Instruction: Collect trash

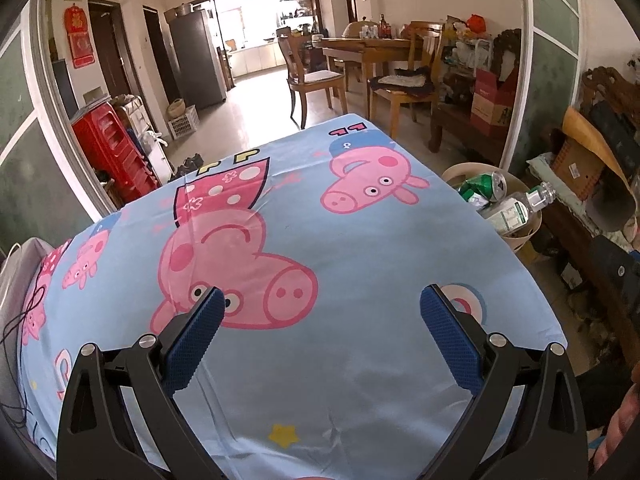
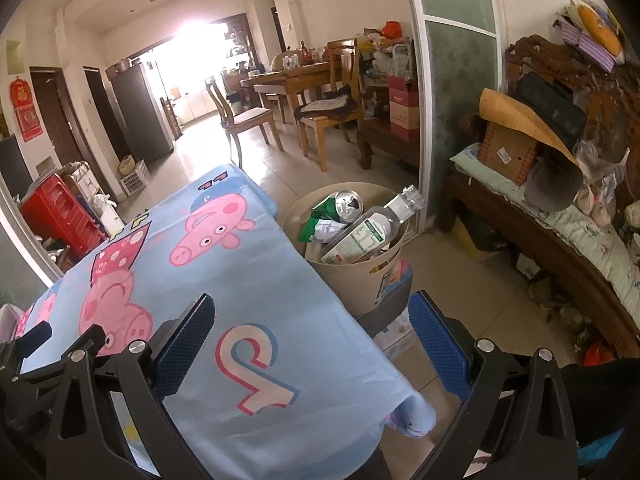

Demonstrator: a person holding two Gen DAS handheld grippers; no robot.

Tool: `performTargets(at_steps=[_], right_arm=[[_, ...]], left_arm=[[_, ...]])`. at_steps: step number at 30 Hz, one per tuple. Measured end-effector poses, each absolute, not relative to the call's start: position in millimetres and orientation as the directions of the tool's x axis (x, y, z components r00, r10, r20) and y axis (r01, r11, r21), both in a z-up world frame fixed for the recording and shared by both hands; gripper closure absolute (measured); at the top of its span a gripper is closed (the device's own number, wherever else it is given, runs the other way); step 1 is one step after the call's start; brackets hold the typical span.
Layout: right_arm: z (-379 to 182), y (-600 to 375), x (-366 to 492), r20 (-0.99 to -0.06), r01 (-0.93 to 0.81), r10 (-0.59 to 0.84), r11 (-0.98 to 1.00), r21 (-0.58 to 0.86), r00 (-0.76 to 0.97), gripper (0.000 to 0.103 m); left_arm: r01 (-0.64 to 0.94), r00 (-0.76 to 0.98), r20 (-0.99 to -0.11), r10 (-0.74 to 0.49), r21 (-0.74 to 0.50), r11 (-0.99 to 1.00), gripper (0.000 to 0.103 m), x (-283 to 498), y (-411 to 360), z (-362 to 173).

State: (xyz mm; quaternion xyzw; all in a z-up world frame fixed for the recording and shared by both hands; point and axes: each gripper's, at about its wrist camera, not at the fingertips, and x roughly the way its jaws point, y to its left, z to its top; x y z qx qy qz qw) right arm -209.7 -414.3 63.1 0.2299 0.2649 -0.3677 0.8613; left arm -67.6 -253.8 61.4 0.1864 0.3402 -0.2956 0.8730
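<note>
left gripper [image 1: 322, 300]: jaws spread wide, nothing between the blue pads, held over the table
right gripper [image 2: 310, 310]: released too, jaws wide, empty; sits over the table's near right corner, right finger [image 2: 438, 346] past the edge, over the floor
tablecloth [image 1: 360, 248]: light blue pig-cartoon print, directly under and ahead of both grippers
trash bin [image 2: 352, 276]: beige, round, on the floor just off the table's right edge; ahead of the right gripper, far right and forward of the left one
clear plastic bottle [image 2: 370, 232]: in the bin, tilted, neck poking up past the rim, cap off
green can [image 2: 342, 206]: in the bin, behind and left of the bottle, opened top facing the camera
green wrappers [image 2: 320, 228]: crumpled, in the bin under the can
dining chairs [image 2: 248, 120]: wooden, well ahead, by the dining table
</note>
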Motion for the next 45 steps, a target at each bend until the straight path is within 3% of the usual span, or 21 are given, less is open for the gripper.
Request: performTargets(at_steps=[15, 45], right_arm=[[59.4, -413.8, -217.0, -0.625, 0.75, -0.5, 0.624, 0.22, 0.6, 0.01], [53.3, -413.7, -206.6, -0.634, 0.74, -0.489, 0.641, 0.204, 0.599, 0.01]], left_arm=[[0.641, 0.606, -0.709, -0.36, 0.168, 0.748, 0.006, -74.7, -260.4, 58.6], [0.658, 0.554, -0.734, -0.392, 0.098, 0.746, 0.006, -68.4, -254.8, 55.8]])
